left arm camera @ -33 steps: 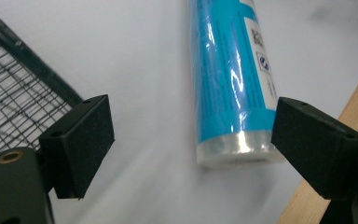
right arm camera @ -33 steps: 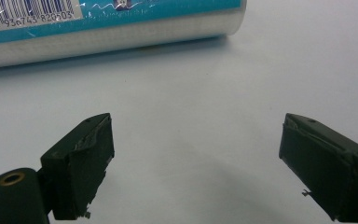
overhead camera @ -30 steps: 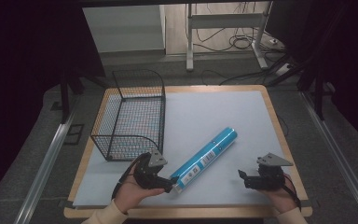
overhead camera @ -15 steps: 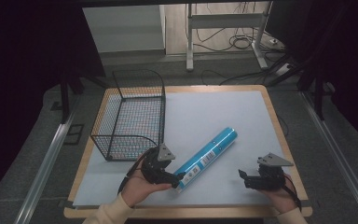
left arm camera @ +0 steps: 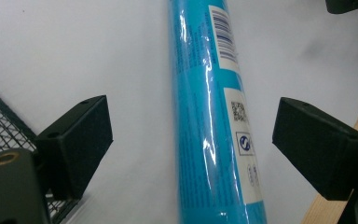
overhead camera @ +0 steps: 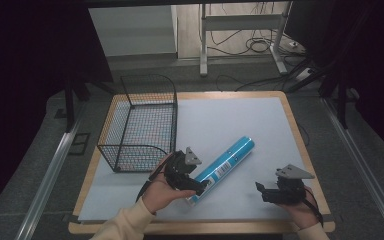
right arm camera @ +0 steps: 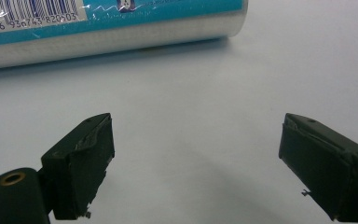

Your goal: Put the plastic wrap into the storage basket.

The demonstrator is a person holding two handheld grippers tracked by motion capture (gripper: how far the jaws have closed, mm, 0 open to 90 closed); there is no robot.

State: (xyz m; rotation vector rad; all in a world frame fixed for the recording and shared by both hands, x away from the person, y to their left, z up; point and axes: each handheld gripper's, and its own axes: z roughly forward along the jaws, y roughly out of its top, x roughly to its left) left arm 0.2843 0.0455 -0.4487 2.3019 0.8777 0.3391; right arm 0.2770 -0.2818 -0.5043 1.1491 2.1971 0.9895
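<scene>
A blue tube with a white barcode label lies diagonally on the pale mat, its near end toward the person. My left gripper is at that near end, held in a hand. In the left gripper view the tube runs up between the jaws of the left gripper, which stand open with a gap on each side. My right gripper rests on the mat to the tube's right, pointing left. In the right gripper view the right gripper is open with bare mat between its jaws, and the tube lies beyond them.
A black wire basket stands on the table's left side, just beyond the left hand; its mesh shows beside the left jaw. The wooden table edge frames the mat. Open mat stretches behind the tube.
My left gripper has moved right and forward over the tube's near end, so its jaws now straddle the tube. The tube and the right gripper have stayed put.
</scene>
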